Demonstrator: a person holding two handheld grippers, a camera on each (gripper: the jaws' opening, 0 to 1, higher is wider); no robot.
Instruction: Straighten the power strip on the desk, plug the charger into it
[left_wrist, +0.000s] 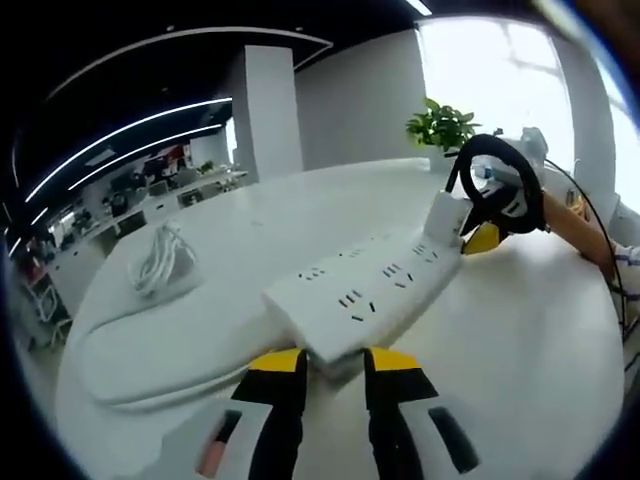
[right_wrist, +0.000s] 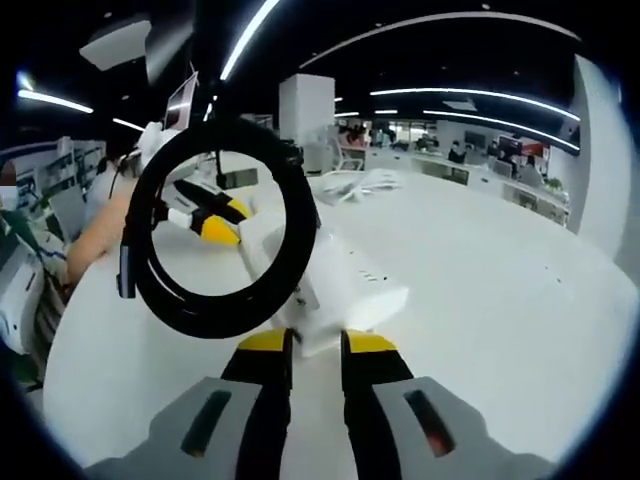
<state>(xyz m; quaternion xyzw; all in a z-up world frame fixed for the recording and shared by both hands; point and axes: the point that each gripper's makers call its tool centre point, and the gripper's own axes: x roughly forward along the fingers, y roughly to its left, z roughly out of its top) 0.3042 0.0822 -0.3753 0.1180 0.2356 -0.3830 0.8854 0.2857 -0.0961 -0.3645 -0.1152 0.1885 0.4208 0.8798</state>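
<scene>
Right gripper view, coiled black cable (right_wrist: 215, 225) hides part of the power strip (right_wrist: 340, 285), right gripper (right_wrist: 314, 345) clamped on its end, left gripper (left_wrist: 333, 362) clamped on opposite end, strip lifted over white desk (left_wrist: 520, 330), charger (left_wrist: 163, 262) lying apart.

Two gripper cameras facing each other, close range.
Each is looking along its jaws at opposite ends of the shared power strip (left_wrist: 375, 285) (right_wrist: 330, 285) at frame centre.

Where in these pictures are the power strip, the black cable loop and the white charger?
power strip (left_wrist: 375, 285), left gripper view, socket face
cable loop (right_wrist: 215, 325), right gripper view, lower arc
charger (left_wrist: 160, 262), left gripper view, coiled white cord
</scene>
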